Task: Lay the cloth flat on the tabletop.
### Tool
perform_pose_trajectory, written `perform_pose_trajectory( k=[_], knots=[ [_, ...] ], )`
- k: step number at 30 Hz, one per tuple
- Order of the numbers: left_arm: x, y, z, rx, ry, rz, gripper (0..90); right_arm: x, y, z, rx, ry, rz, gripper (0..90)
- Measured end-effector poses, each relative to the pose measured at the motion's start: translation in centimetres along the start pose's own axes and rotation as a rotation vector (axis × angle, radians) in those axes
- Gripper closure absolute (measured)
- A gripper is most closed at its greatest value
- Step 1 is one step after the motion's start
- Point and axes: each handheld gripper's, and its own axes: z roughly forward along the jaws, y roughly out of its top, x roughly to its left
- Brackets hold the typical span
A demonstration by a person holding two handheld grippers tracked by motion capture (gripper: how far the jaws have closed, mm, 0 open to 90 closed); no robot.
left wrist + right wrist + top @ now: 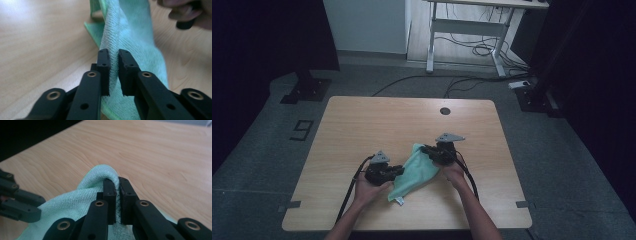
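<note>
A light green cloth (417,172) hangs raised between my two grippers over the front middle of the wooden table (362,125). My left gripper (400,170) grips its left side. In the left gripper view, the cloth (130,30) fills the narrow gap between the jaws of the left gripper (113,67), and both pads touch it. My right gripper (428,149) pinches the cloth's top right corner. In the right gripper view, a fold of the cloth (72,202) curls over the tightly closed jaws of the right gripper (117,183). The cloth's lower corner droops to the table.
A round cable hole (445,110) sits near the table's far edge. Beyond the table stand a white desk frame (431,40), floor cables (472,50) and two black stand bases (306,90). The left gripper's body (17,205) shows at the left of the right gripper view.
</note>
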Motion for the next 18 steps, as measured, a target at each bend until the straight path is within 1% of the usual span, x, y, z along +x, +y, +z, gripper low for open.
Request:
perform_pose_trajectory(
  k=[2, 4, 5, 8, 11, 14, 16, 18],
  knots=[
    [0.6, 0.4, -0.6, -0.031, 0.013, -0.011, 74.5, 0.1, 0.2, -0.5, -0.020, 0.018, -0.006, 85.4],
    [1.3, 0.7, -1.2, -0.064, 0.017, -0.043, 71.8, 0.1, 0.2, -0.9, -0.033, 0.028, -0.014, 85.4],
    [1.6, 0.9, -1.4, -0.077, 0.015, -0.055, 70.9, 0.1, 0.2, -1.1, -0.035, 0.028, -0.018, 85.4],
    [2.2, 1.4, -1.6, -0.098, 0.020, -0.072, 68.9, 0.0, 0.2, -1.2, -0.026, 0.023, -0.028, 85.3],
    [2.4, 2.0, -1.1, -0.095, 0.026, -0.064, 68.0, -0.1, 0.0, -1.2, -0.023, 0.027, -0.031, 85.3],
    [2.4, 2.5, -0.1, -0.078, 0.007, -0.057, 65.9, 0.0, 0.0, -0.9, -0.020, 0.032, -0.034, 85.2],
    [2.2, 2.9, 0.7, -0.064, -0.022, -0.055, 64.5, 0.1, -0.1, -0.7, -0.016, 0.027, -0.037, 85.1],
    [1.9, 3.2, 1.4, -0.060, -0.038, -0.047, 62.7, 0.1, -0.1, -0.4, -0.014, 0.021, -0.035, 85.1]
  ],
)
